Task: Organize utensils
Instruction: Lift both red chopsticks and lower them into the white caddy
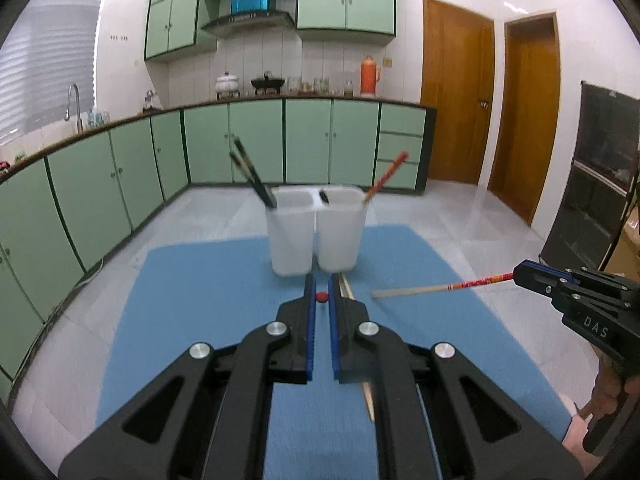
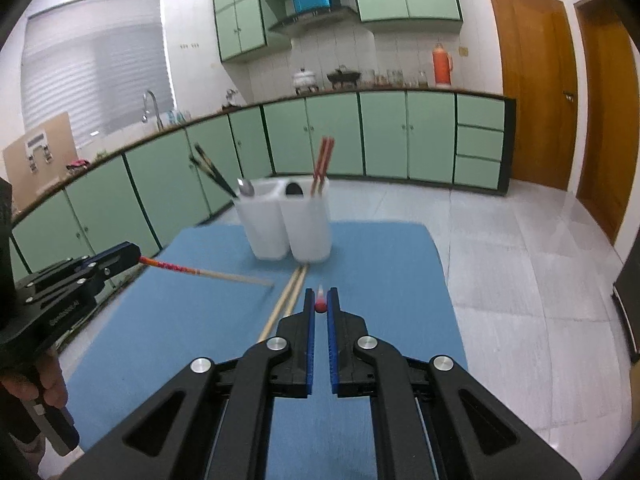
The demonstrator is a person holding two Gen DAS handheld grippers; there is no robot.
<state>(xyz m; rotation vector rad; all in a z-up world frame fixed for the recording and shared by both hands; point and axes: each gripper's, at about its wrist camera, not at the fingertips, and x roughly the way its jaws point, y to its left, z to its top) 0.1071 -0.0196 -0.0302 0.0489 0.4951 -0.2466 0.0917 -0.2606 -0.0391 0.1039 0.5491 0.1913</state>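
Note:
My left gripper is shut on a red-ended wooden chopstick, which pokes forward over the blue mat. In its own view only the red end shows between the pads. My right gripper is likewise shut on a second red-ended chopstick, seen from the left wrist sticking out of its tips. Both hang above the mat, short of a twin white holder. The holder has black chopsticks in its left cup and red chopsticks in its right cup.
Two plain wooden chopsticks lie side by side on the mat in front of the holder. A metal spoon and a dark spoon stand in the cups. Green kitchen cabinets run behind, with tiled floor around the mat.

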